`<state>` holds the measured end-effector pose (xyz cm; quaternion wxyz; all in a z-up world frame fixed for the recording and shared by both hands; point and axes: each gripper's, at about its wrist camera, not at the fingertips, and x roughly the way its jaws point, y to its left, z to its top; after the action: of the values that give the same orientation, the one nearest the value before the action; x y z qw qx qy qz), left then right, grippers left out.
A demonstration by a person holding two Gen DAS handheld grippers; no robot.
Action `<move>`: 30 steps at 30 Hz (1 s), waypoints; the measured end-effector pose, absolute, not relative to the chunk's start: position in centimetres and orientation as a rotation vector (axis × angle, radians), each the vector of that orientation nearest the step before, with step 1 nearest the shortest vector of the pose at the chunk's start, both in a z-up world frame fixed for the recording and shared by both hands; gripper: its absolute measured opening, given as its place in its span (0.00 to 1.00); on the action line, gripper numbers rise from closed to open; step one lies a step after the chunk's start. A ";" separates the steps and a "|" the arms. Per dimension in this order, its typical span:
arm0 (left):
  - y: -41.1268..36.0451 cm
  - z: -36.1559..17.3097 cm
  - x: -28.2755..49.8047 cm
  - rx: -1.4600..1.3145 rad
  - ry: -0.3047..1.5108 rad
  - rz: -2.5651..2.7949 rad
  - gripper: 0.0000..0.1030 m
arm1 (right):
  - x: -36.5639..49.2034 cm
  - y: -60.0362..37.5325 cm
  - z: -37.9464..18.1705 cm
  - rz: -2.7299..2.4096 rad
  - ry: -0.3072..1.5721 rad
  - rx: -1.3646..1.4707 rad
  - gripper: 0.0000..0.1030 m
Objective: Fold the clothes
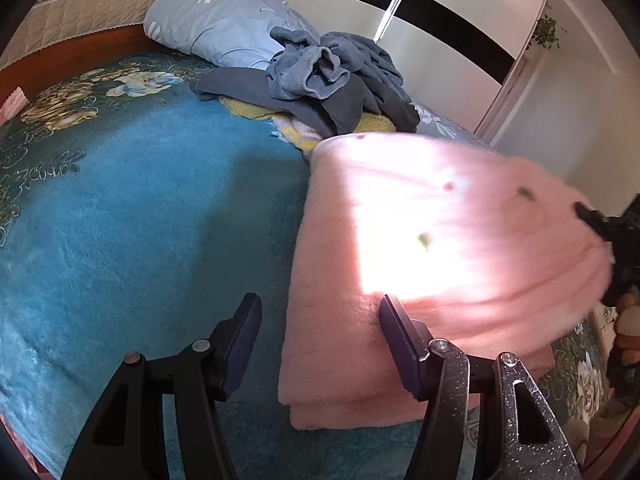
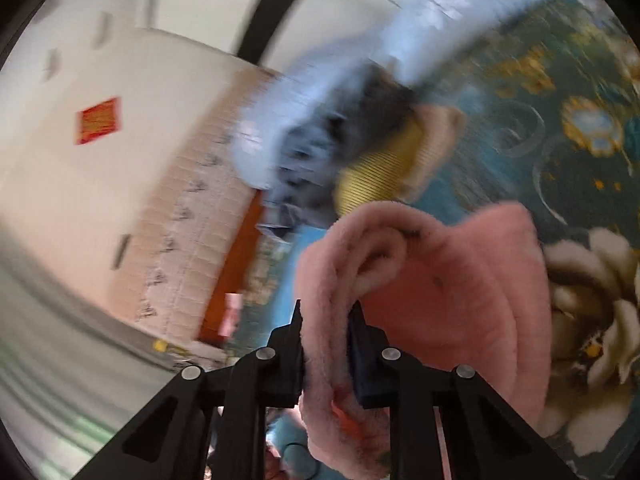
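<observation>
A fluffy pink garment (image 1: 440, 240) lies folded in layers on the blue floral bedspread (image 1: 140, 220). My left gripper (image 1: 318, 304) hangs open over its near left corner, the right finger (image 1: 400, 332) touching the pink pile and the left finger (image 1: 244, 332) over the bedspread. At the far right of the left wrist view, my right gripper (image 1: 600, 224) holds the garment's far edge. In the blurred right wrist view, my right gripper (image 2: 326, 316) is shut on a bunched fold of the pink garment (image 2: 460, 292), which is lifted off the bed.
A heap of grey, blue and yellow clothes (image 1: 320, 76) sits at the head of the bed against a light blue flowered pillow (image 1: 224, 16). A white wardrobe (image 1: 440, 40) stands behind. The wooden headboard (image 1: 80, 52) runs along the left.
</observation>
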<state>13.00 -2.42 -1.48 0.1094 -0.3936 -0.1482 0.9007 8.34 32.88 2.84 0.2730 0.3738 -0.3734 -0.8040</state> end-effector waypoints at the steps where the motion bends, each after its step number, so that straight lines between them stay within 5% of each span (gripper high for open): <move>1: -2.5 -1.5 13.0 -1.154 -0.437 2.647 0.61 | 8.9 33.1 3.2 -2.177 -0.991 0.992 0.19; 13: -2.5 -1.8 13.2 -1.170 -0.407 2.637 0.61 | 9.8 36.4 -4.7 -2.208 -1.210 1.141 0.20; 21: -2.1 -1.0 13.2 -1.150 -0.364 2.652 0.61 | 12.4 37.3 1.6 -2.572 -0.850 1.058 0.23; 24: -1.6 0.4 13.3 -1.103 -0.310 2.667 0.61 | 13.0 36.3 3.7 -2.632 -0.711 0.956 0.49; 30: 0.0 3.9 12.8 -0.983 -0.185 2.684 0.62 | 11.7 33.9 6.2 -2.627 -0.516 0.836 0.50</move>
<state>12.80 0.00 3.90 0.1383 -0.3400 -0.0638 0.9280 11.72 33.89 6.18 0.1676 0.2940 -0.1812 -0.9234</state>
